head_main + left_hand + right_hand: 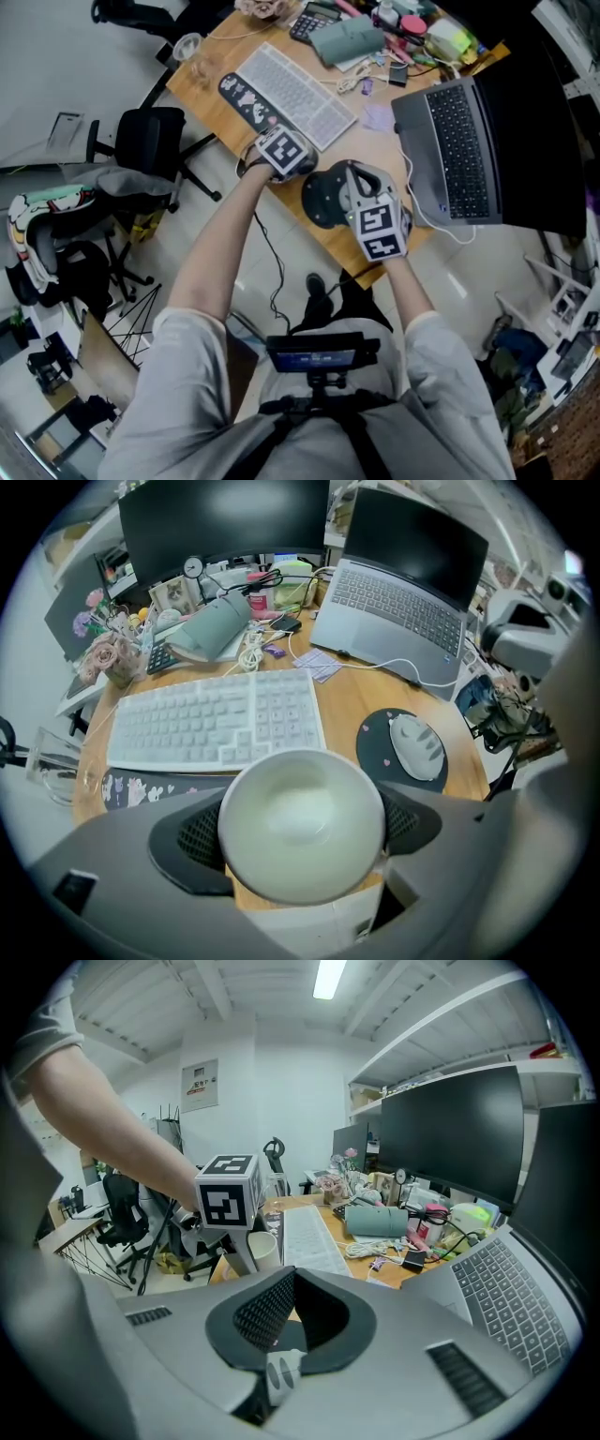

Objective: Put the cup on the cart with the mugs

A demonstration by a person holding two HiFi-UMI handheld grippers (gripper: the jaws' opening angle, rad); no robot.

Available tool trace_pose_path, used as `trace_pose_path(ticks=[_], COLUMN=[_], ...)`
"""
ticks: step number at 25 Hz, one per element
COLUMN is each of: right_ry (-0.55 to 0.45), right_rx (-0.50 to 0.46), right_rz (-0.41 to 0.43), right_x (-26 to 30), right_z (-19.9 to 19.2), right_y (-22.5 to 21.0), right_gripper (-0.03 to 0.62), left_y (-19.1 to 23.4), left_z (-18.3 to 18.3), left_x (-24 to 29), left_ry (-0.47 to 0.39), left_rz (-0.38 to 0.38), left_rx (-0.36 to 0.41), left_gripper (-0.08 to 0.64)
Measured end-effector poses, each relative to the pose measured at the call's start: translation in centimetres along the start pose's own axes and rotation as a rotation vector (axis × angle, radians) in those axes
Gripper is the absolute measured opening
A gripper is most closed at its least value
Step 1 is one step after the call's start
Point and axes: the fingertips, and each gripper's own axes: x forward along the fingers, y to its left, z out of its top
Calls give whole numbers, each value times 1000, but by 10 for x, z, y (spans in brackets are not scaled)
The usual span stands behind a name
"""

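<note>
Little of the job is done: the cup [302,822] stands upright on the desk [347,700], at its near edge, just in front of the keyboard [216,724] and left of the mouse pad [375,752]. Lifting it, carrying it and setting it down among the mugs all remain. No view shows the cart or the mugs. The left gripper [281,155] points down over the cup with its tongs spread wide, one pad on either side of the rim. They look close to the rim, but a squeeze is not evident. The right gripper [292,1283] hangs over the mouse pad with its tongs pressed together on nothing. Only the left gripper view looks down into the cup, and it seems empty. In the head view the left gripper's marker cube hides the cup entirely. The right gripper view gives the cup's side instead, showing it standing on the wood just beside the left gripper.
</note>
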Motion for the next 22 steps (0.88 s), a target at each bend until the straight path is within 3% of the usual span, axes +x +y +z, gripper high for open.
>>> trace_pose_path(ticks=[3, 7, 12, 16, 19, 22], right_ry=[4, 4, -4, -7, -18, -32], right_rx=[5, -1, -26, -27, -39, -54], right_rz=[2, 2, 10, 9, 10, 11], right_x=[-2, -3, -9, -17, -25, -36], right_z=[-1, -2, 2, 6, 12, 19], right_y=[2, 4, 12, 21, 31, 45], right_gripper=[2, 2, 2, 2, 2, 2], left_y=[4, 3, -27, -30, -32, -38], left_z=[-8, -9, 34, 26, 10, -4], left_x=[-3, -9, -23, -55, -82, -118], left_ry=[44, 33, -230, -285, -317, -405], left_rz=[25, 33, -114, -87, -27, 38], left_rx=[-10, -16, -22, -75, -101, -134], left_gripper=[446, 445, 445, 445, 445, 445])
